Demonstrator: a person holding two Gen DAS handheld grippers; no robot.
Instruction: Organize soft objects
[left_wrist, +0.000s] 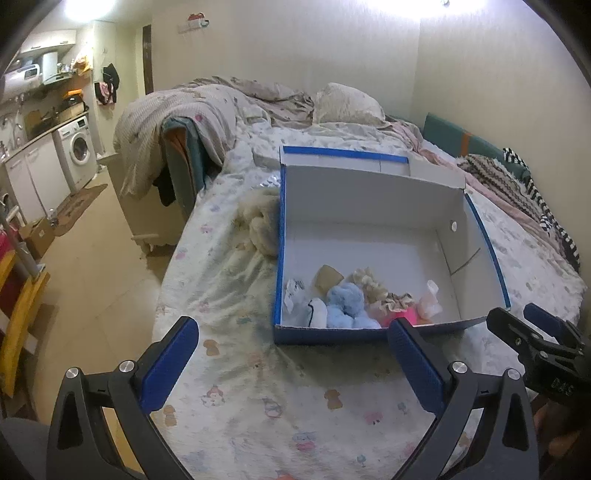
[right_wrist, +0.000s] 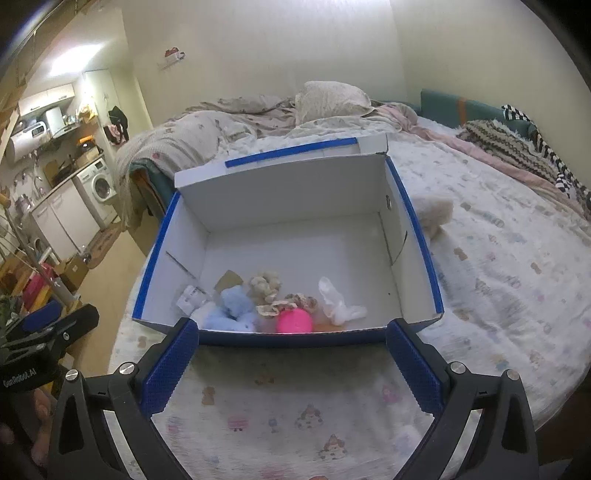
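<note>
A blue-edged white cardboard box (left_wrist: 369, 199) (right_wrist: 295, 195) lies open on the bed. Along its near wall sit several soft items: a light blue plush (left_wrist: 345, 302) (right_wrist: 232, 304), a cream plush (left_wrist: 371, 284) (right_wrist: 264, 284), a pink ball (left_wrist: 400, 315) (right_wrist: 294, 320), a white cloth (right_wrist: 338, 302) and a frilly scrunchie (right_wrist: 291, 301). A cream fluffy toy (left_wrist: 260, 225) (right_wrist: 434, 212) lies on the sheet beside the box. My left gripper (left_wrist: 293, 365) is open and empty in front of the box. My right gripper (right_wrist: 291, 367) is open and empty, also just short of the box's near wall.
The bed has a cartoon-print sheet (left_wrist: 258, 387), a rumpled duvet (left_wrist: 192, 110) and a pillow (right_wrist: 332, 98) at the back. Striped and knitted clothes (right_wrist: 517, 144) lie at the far right. Left of the bed is bare floor (left_wrist: 92, 266) and a kitchenette with a washing machine (left_wrist: 79, 147).
</note>
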